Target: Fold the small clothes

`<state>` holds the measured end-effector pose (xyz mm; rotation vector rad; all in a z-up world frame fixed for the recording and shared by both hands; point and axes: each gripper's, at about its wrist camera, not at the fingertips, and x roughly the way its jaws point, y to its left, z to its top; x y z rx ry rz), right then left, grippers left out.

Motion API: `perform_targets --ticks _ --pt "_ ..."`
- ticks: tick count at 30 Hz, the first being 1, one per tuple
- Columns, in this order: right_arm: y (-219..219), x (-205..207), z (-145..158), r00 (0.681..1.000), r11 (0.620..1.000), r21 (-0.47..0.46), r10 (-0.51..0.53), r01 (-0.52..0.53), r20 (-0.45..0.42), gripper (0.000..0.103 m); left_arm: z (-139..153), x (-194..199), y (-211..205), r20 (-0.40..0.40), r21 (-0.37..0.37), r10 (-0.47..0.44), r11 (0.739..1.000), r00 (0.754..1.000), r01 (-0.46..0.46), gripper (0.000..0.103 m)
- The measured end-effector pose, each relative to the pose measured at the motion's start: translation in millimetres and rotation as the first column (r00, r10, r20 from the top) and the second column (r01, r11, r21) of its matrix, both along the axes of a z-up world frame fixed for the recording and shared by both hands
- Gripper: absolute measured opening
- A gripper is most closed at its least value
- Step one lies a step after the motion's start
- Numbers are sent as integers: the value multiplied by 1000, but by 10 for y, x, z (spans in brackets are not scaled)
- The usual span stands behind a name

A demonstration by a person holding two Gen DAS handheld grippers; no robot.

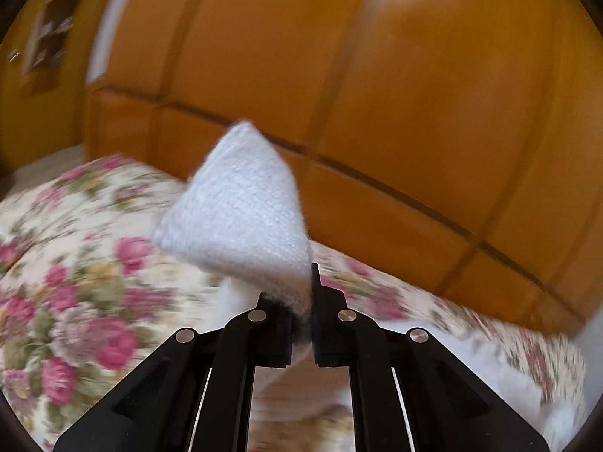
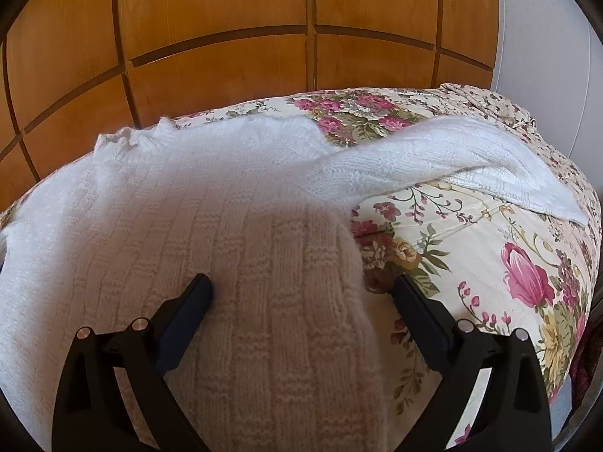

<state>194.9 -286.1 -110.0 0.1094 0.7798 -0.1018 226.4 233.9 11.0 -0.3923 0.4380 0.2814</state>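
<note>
Left gripper [image 1: 301,301] jaws clamped on white knit sweater [image 2: 158,203] corner, right gripper [image 2: 301,286] jaws spread wide over sweater edge, floral bedspread [image 2: 471,233] beneath

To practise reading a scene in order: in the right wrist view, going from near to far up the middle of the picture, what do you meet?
Right gripper with open fingers → white knitted sweater → floral bedspread → wooden wardrobe panels.
</note>
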Motion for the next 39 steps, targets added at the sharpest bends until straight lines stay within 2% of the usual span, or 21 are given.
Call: perform_targets --ticks 3,6,9,12,19,21,23,24,27,28,29,30,32,34,35,37,39 --pt "-10 -10 1 1000 1000 8 1 -1 5 97 36 197 -567 -5 88 -119 989 993 119 6" --pt "-17 -11 2 1000 1000 14 1 -1 5 97 17 351 -1079 -19 119 -221 968 975 222 6" --pt "-25 -12 1 1000 1000 18 2 -2 6 97 -71 470 -1497 -53 125 -288 948 956 293 6" --pt "-32 -14 -2 1000 1000 23 3 -3 8 97 -241 585 -1952 -97 127 -364 919 927 374 6" --pt "-36 -19 -3 1000 1000 22 3 -3 12 97 -628 667 -2682 -163 123 -476 859 864 497 6" --pt "-35 -19 -2 1000 1000 22 3 -3 12 97 -673 674 -2868 -175 130 -512 835 841 535 6" --pt "-34 -20 -1 1000 1000 23 3 -3 12 97 -731 680 -3050 -201 136 -576 785 792 605 6" --pt "-39 -20 -2 1000 1000 24 3 -3 12 97 -758 646 -3141 -216 169 -595 758 774 629 6" --pt "-47 -15 -2 1000 1000 27 4 -4 14 97 -792 529 -3199 -235 213 -619 719 749 661 29" --pt "-46 -15 -2 1000 1000 26 3 -4 14 97 -795 489 -3174 -230 211 -621 720 749 661 47" --pt "-42 -13 -2 1000 1000 25 3 -3 14 97 -782 432 -3111 -219 212 -611 731 761 648 62" --pt "-40 -9 -2 1000 1000 24 3 -3 14 97 -762 393 -3049 -204 211 -600 745 774 633 67" --pt "-38 -11 -4 1000 1000 25 3 -3 15 97 -730 271 -2815 -158 191 -558 792 815 579 68" --pt "-36 -12 -4 1000 1000 24 2 -3 14 97 -725 198 -2582 -144 172 -494 841 858 513 68" --pt "-37 -7 -3 1000 1000 24 2 -3 15 97 -731 144 -2413 -135 159 -443 873 886 461 68" --pt "-36 -13 -5 1000 1000 25 2 -3 16 97 -758 29 -2111 -116 124 -360 919 926 373 68" --pt "-37 -13 -1 1000 1000 27 4 -5 21 97 -791 -88 -1845 -94 81 -293 950 951 301 68"
